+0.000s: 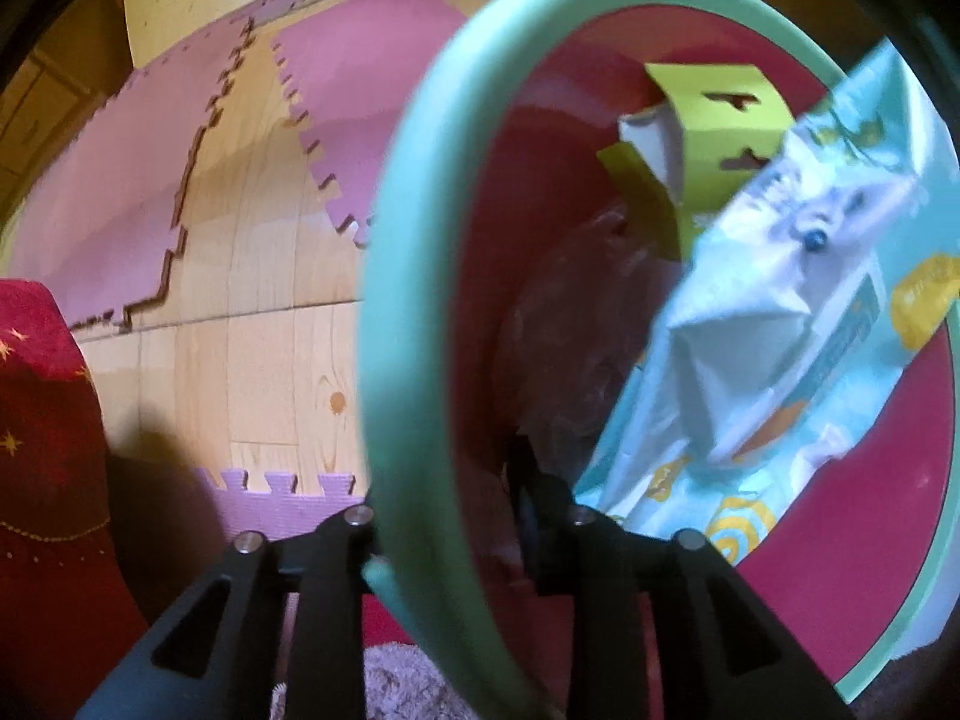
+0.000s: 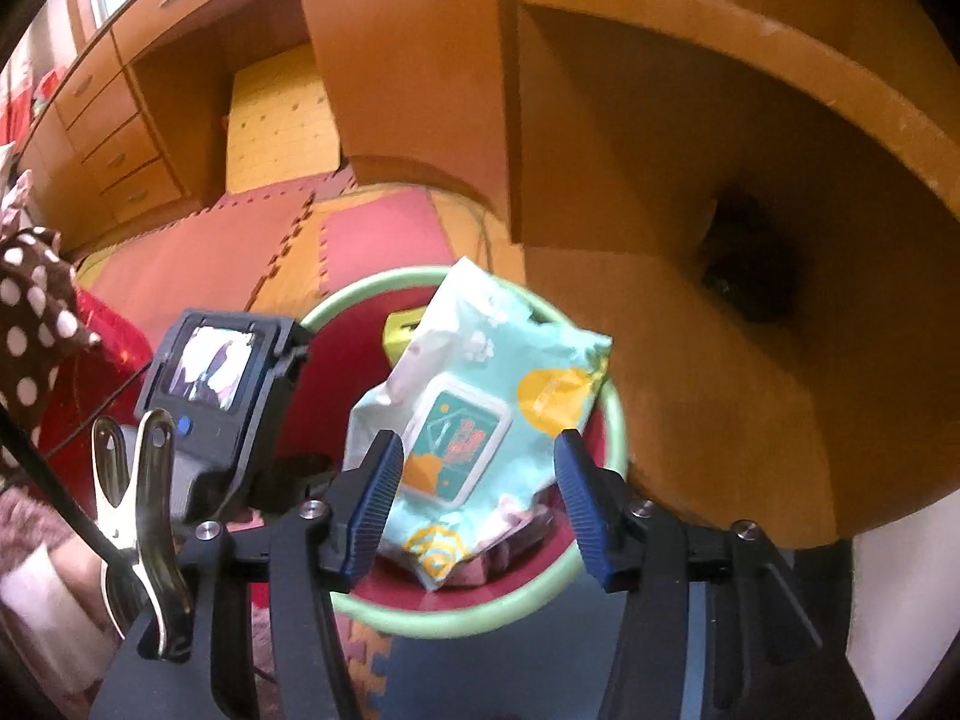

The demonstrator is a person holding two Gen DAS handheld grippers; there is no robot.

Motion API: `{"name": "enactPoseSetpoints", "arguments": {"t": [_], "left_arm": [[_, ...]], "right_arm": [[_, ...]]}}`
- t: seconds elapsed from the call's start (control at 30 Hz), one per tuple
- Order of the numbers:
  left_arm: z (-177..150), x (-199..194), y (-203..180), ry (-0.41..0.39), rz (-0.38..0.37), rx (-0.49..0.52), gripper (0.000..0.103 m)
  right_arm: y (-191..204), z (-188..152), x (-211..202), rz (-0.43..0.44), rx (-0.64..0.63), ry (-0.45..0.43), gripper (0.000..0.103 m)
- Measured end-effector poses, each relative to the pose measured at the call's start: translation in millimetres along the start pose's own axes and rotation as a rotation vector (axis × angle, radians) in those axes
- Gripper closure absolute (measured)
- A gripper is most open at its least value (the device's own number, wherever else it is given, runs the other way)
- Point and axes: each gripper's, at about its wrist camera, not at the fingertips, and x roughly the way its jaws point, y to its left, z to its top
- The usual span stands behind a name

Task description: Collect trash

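A red bin with a mint-green rim (image 1: pixel 408 300) stands on the floor mats. My left gripper (image 1: pixel 450 498) points down and straddles that rim, one finger outside and one inside, with a slim gap on the inner side. Inside the bin lie a light-blue wet-wipes pack (image 1: pixel 780 330), a yellow-green carton (image 1: pixel 720 114) and crumpled clear plastic (image 1: pixel 576 330). My right gripper (image 2: pixel 480 480) hovers above the bin rim (image 2: pixel 480 618), its blue pads (image 2: pixel 378 504) spread wide. The wipes pack (image 2: pixel 480 414) rests below them on top of the trash, free of the pads.
Pink and purple foam puzzle mats (image 1: pixel 120 192) cover a wooden floor (image 1: pixel 270 330). A wooden desk (image 2: pixel 720 120) looms right of the bin, with drawers (image 2: pixel 114 138) at the far left. Red star-print cloth (image 1: pixel 42 420) and brown polka-dot cloth (image 2: pixel 30 324) lie to the left.
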Motion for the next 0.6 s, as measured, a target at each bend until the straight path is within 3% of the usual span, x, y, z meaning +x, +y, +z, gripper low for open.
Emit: {"name": "enactPoseSetpoints", "arguments": {"t": [0.17,0.23,0.27,0.43,0.6], "left_arm": [[-3.8,1.0,-2.7,0.016,-0.021,0.043,0.065],[-3.9,-4.3,5.2,-0.011,0.012,0.023,0.035],[-3.5,-7.9,8.5,-0.031,0.015,0.023,0.032],[-9.5,-35.3,22.1,-0.085,-0.046,-0.002,0.03],[-9.9,-67.3,6.4,-0.133,-0.071,0.044,0.03]], "right_arm": [[-5.8,0.8,-11.7,-0.035,0.025,-0.069,0.048],[-7.6,2.6,-13.3,-0.03,0.032,-0.07,0.047],[-8.7,2.7,-14.8,-0.028,0.037,-0.073,0.047],[-15.8,-3.6,-17.9,0.0,0.07,-0.096,0.047],[-20.4,-6.8,-18.7,0.002,0.068,-0.098,0.041]]}}
